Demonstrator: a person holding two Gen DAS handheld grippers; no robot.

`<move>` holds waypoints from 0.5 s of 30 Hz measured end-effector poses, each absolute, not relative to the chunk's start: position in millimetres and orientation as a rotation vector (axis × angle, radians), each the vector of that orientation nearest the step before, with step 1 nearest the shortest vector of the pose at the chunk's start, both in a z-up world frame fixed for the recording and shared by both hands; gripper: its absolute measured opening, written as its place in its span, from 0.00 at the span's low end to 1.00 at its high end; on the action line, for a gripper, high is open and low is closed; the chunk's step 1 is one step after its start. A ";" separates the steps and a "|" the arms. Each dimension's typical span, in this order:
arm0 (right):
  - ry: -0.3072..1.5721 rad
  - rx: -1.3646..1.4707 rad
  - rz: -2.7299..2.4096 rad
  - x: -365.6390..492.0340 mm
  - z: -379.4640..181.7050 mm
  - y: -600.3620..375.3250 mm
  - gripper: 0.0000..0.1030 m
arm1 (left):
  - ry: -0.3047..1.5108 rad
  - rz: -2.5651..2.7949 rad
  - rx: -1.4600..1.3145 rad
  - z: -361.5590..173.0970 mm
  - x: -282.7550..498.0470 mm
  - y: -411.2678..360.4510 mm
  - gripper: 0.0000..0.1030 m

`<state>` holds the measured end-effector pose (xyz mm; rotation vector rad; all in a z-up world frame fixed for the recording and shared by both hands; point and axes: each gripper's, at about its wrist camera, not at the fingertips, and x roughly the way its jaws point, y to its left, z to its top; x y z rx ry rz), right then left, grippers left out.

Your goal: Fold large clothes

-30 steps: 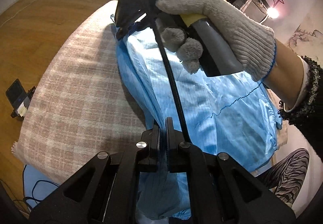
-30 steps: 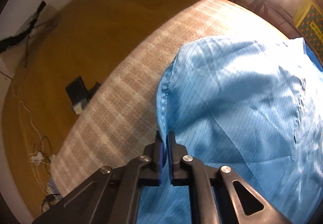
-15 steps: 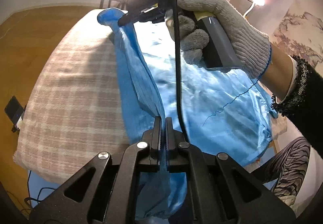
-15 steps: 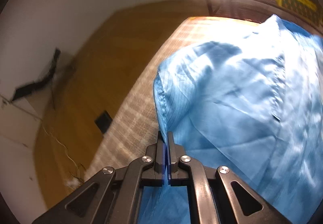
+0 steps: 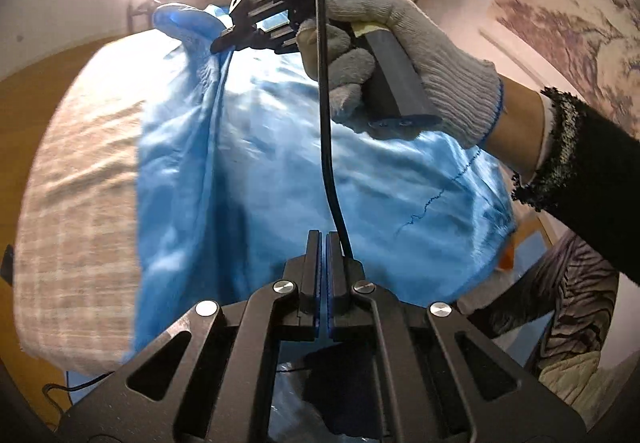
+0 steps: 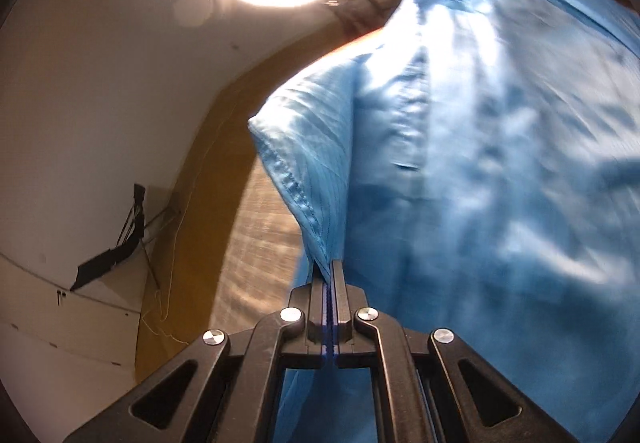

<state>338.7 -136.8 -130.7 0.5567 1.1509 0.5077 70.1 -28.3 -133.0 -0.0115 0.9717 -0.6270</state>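
Bed: I see the plaid-covered bed (image 5: 76, 203) carrying the garment; its bare cover fills the 9 o'clock side of the left wrist view and shows as a strip at 8 o'clock in the right wrist view.
Garment: the large blue garment (image 5: 280, 183) lies on the bed right of centre, with one long edge lifted off the cover between my two tools.
Change: a second ago that edge sat low against the plaid; now it is raised into a taut ridge from 6 to 11 o'clock, and both tools have swung across. I judge the fold is mid-carry, the lifted side on its way over the body of the garment.
Left tool: my left tool (image 5: 323, 239) is fully closed, blue cloth pinched between its pads.
Right tool: my right tool (image 6: 332, 267) is fully closed on a stitched corner of the garment; a gloved hand (image 5: 404, 63) holds it at 12 o'clock in the left wrist view.
Cable: a black cable (image 5: 325, 123) runs from 12 to 6 o'clock, hanging over the cloth.
Edges: the bed's edge curves along 8 to 10 o'clock, wooden floor (image 6: 208, 163) beyond.
Room: the plaid at 9 o'clock is bare; the person's leg (image 5: 572, 299) crowds 4 o'clock.
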 end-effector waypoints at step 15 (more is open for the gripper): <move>1.250 0.528 0.410 340.0 -177.1 -185.2 0.08 | 0.993 -0.513 -0.198 -130.1 84.4 28.2 0.00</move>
